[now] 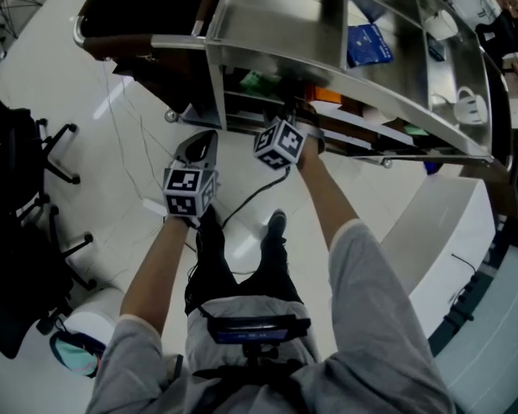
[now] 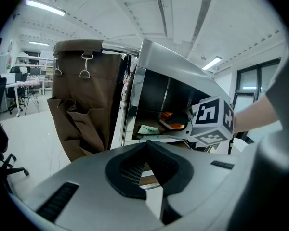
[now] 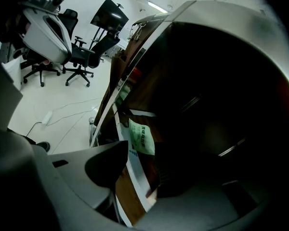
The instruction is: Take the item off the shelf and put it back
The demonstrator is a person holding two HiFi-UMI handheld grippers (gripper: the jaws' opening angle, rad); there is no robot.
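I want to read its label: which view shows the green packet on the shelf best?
The right gripper view: the green packet is close, its printed face showing. In the left gripper view it is small and distant; the head view shows only a green sliver.

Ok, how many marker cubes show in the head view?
2. One marker cube rides the left gripper over the floor; the other rides the right gripper at the steel shelf's lower level.

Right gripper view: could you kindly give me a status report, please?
Left gripper shut, empty. Right gripper open at shelf edge. Green packet ahead, ungripped.
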